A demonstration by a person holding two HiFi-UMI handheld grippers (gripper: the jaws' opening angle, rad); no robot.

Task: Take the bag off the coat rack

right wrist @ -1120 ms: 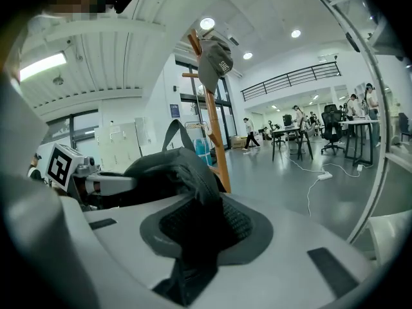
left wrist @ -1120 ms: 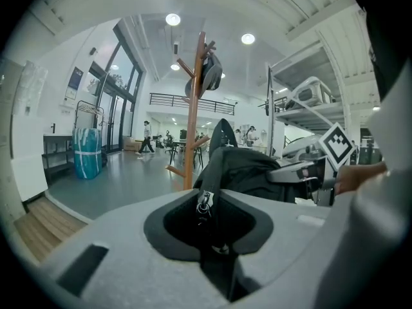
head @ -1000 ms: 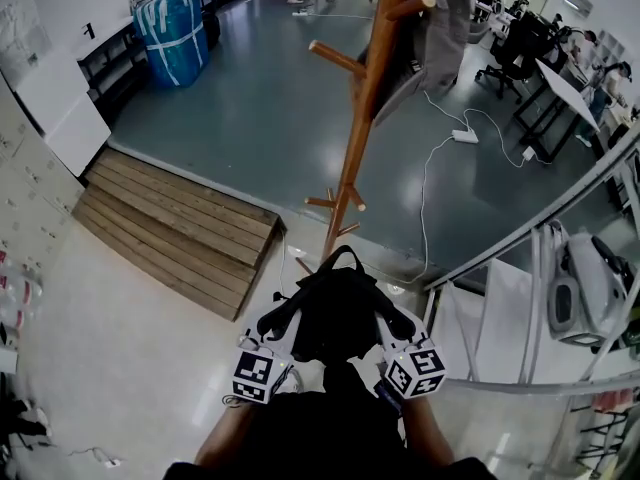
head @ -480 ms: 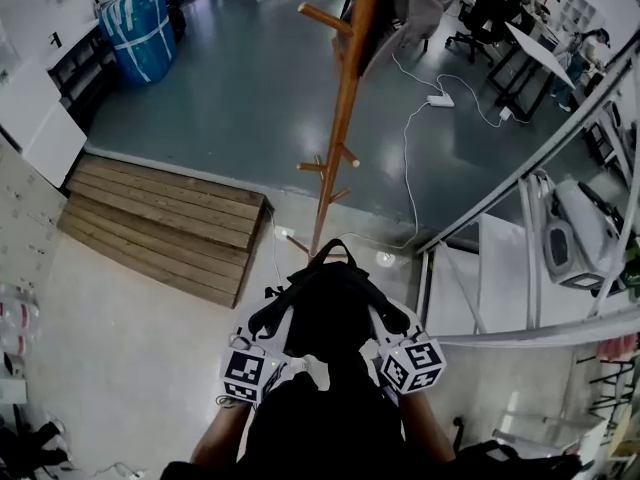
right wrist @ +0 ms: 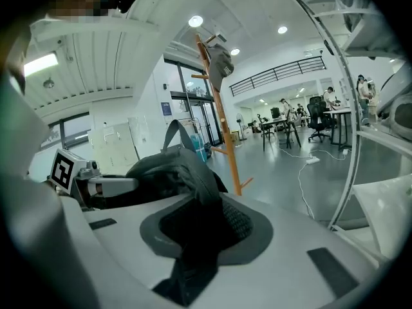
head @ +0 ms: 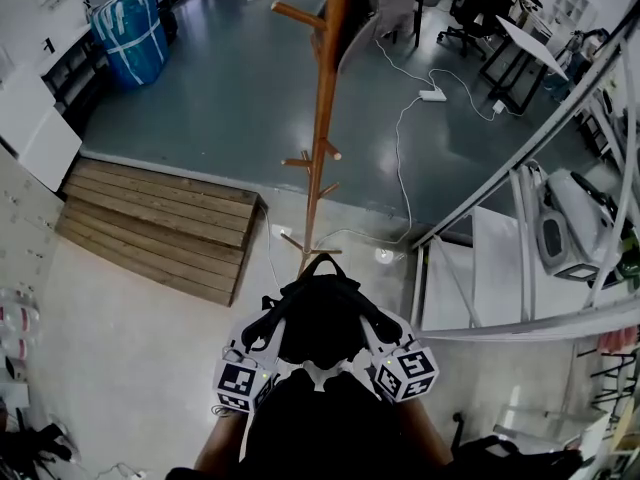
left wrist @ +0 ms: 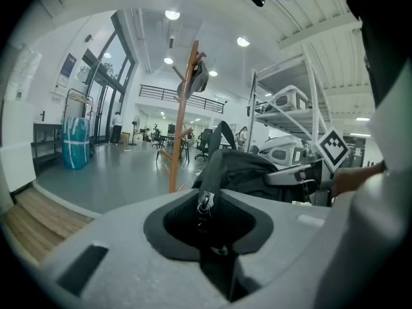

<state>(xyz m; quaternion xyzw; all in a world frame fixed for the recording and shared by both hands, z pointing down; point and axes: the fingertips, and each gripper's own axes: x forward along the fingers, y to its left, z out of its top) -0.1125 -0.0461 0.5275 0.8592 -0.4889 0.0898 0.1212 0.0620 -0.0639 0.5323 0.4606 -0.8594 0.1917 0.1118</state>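
Closest to me is the bag (head: 320,318). It is black and hangs right in front of my body, between my two tools. My left gripper (head: 262,326) is pinching the bag on its left side; in the left gripper view its jaws are closed on dark cloth with a little zip pull. My right gripper (head: 376,323) is pinching a dark strap on the right side of the bag. Both tools are the same way from the bag, one on each side, so neither is nearer. The bag's top loop points away from me, toward the coat rack (head: 318,118).

The coat rack stands straight ahead, past the bag and well apart from it. Nothing of the bag touches a peg, so I think the bag is already off. A grey thing (right wrist: 220,60), maybe a cap, hangs near the top of the rack.

I can read no words or brand on the bag. The cubes on my tools only show black and white squares. The wall signs are too small to read.
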